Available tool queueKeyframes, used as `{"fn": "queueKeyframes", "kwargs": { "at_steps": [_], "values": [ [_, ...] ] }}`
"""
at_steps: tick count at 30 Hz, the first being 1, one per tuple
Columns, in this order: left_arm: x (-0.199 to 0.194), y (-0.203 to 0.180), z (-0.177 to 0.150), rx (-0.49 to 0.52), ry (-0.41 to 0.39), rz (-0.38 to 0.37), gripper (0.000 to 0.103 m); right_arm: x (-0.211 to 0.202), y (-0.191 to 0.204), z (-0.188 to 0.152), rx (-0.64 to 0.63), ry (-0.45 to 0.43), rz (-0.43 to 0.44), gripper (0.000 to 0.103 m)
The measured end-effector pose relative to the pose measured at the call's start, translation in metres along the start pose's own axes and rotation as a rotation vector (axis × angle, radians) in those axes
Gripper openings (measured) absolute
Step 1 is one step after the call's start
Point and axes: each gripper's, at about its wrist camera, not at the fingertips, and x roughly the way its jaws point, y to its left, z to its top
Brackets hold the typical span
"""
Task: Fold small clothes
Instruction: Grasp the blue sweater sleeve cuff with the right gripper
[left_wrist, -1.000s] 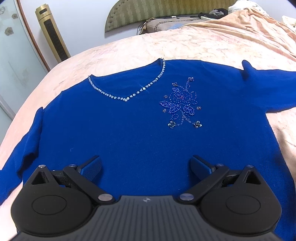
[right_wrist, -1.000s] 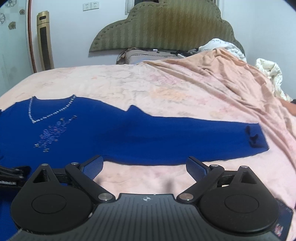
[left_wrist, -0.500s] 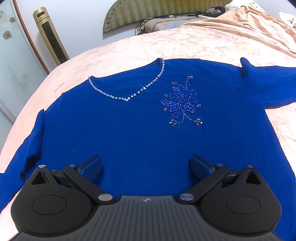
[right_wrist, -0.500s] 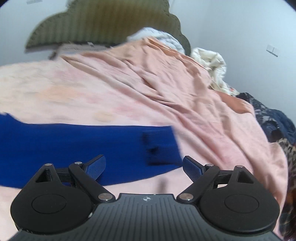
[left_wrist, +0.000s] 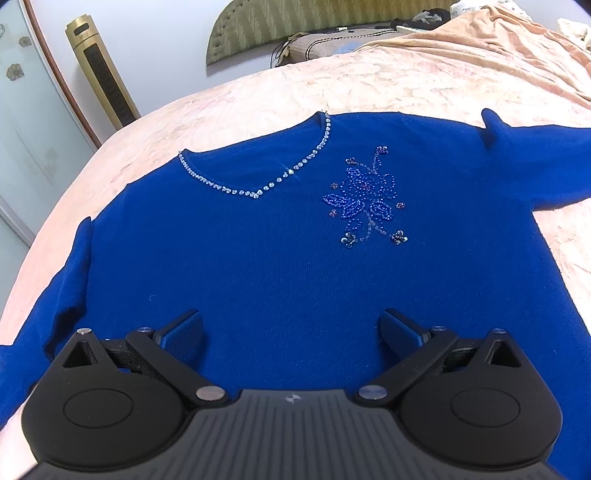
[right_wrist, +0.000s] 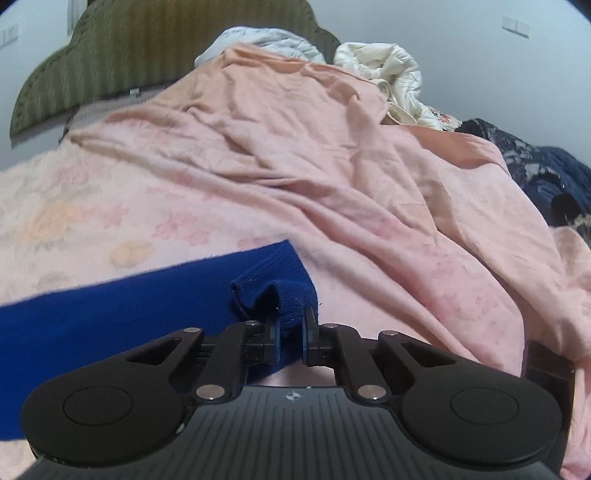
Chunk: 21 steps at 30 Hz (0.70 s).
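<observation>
A royal blue sweater (left_wrist: 266, 266) lies flat and face up on the pink bedspread, with a rhinestone V neckline (left_wrist: 258, 192) and a beaded flower (left_wrist: 369, 199). My left gripper (left_wrist: 291, 328) is open and empty, hovering over the sweater's lower body. In the right wrist view the sweater's long sleeve (right_wrist: 110, 314) stretches in from the left. My right gripper (right_wrist: 290, 325) is shut on the sleeve's ribbed cuff (right_wrist: 280, 291), which bunches up between the pads.
A rumpled pink sheet (right_wrist: 332, 155) is heaped behind the cuff, with white bedding (right_wrist: 388, 74) and dark clothes (right_wrist: 546, 170) at the right. A green headboard (right_wrist: 110, 48) and pillow (left_wrist: 332, 44) are at the back. A gold tower unit (left_wrist: 103, 77) stands by the left wall.
My right gripper swung right along the sleeve to its end and closed on the cuff. The left gripper stayed open over the sweater body, shifting only slightly.
</observation>
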Motion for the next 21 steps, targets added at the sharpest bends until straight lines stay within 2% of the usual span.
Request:
{"fn": "queueKeyframes", "kwargs": {
  "at_steps": [3,6,9,16,21],
  "values": [
    [-0.001,0.001,-0.001,0.002,-0.003,0.002,0.103,-0.009,-0.014,0.006,0.101,-0.006,0.066,0.01],
    [0.0,0.004,-0.002,-0.003,-0.001,0.002,0.103,-0.026,-0.024,0.01,0.25,-0.005,0.212,0.01],
    [-0.001,0.009,-0.002,-0.011,-0.001,0.005,0.103,-0.043,-0.02,0.011,0.337,0.009,0.348,0.01],
    [-0.004,0.026,-0.009,-0.023,-0.009,0.033,0.103,-0.085,0.012,0.011,0.404,0.013,0.605,0.01],
    [-0.005,0.048,-0.013,-0.064,-0.007,0.052,0.103,-0.115,0.065,0.003,0.36,0.027,0.768,0.01]
  ]
}}
